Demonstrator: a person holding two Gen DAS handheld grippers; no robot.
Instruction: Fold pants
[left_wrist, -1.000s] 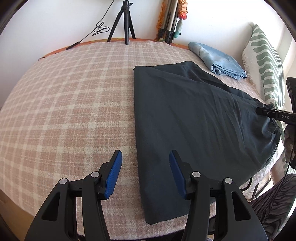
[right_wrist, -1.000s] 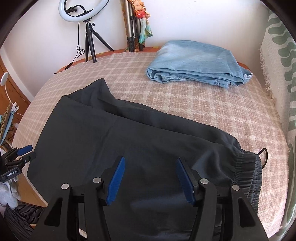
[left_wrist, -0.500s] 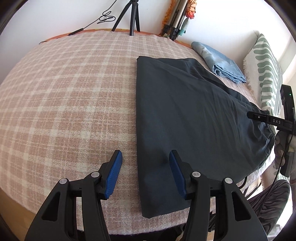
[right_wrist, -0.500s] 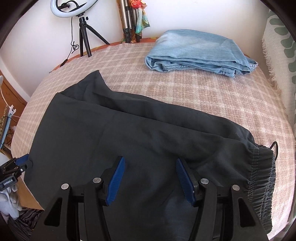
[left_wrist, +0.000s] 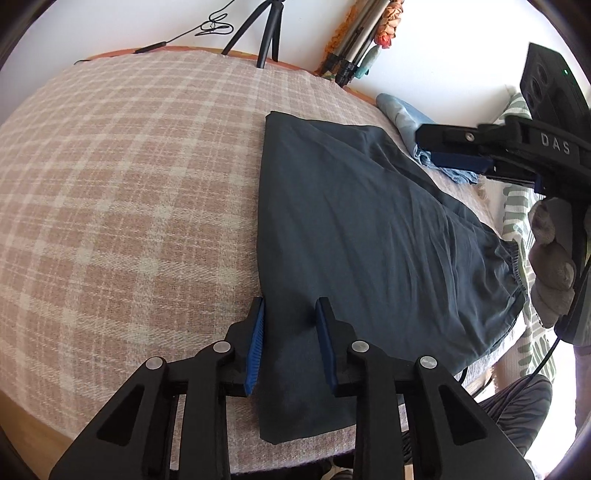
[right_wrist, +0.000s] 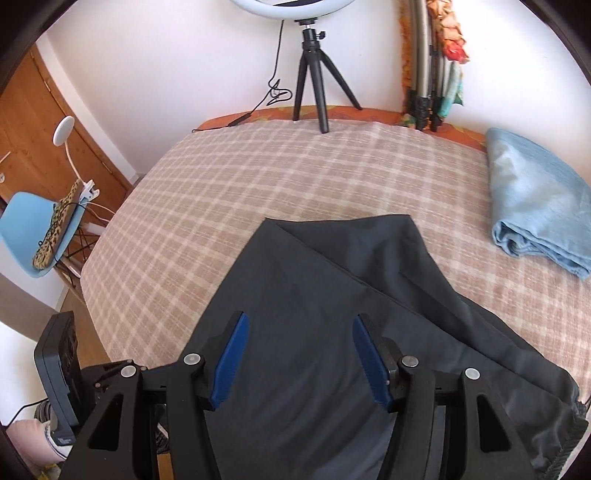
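Observation:
Dark grey pants (left_wrist: 369, 229) lie flat on the plaid blanket, legs folded one over the other, elastic waistband (left_wrist: 513, 273) at the right edge. My left gripper (left_wrist: 290, 347) is open, low over the pants' near left edge, one blue pad at the fabric border. My right gripper (right_wrist: 301, 363) is open and hovers above the middle of the pants (right_wrist: 332, 314); it also shows in the left wrist view (left_wrist: 491, 155), raised at the right.
The plaid blanket (left_wrist: 129, 184) covers the bed. Folded light-blue jeans (right_wrist: 535, 199) lie at the far right. A ring-light tripod (right_wrist: 314, 74) stands at the far edge. A blue chair (right_wrist: 33, 229) stands left of the bed. A striped pillow (left_wrist: 517, 199) is at right.
My left gripper moved forward and down onto the pants' left edge, jaws narrower. My right gripper lifted and swung left, now facing the tripod instead of the jeans.

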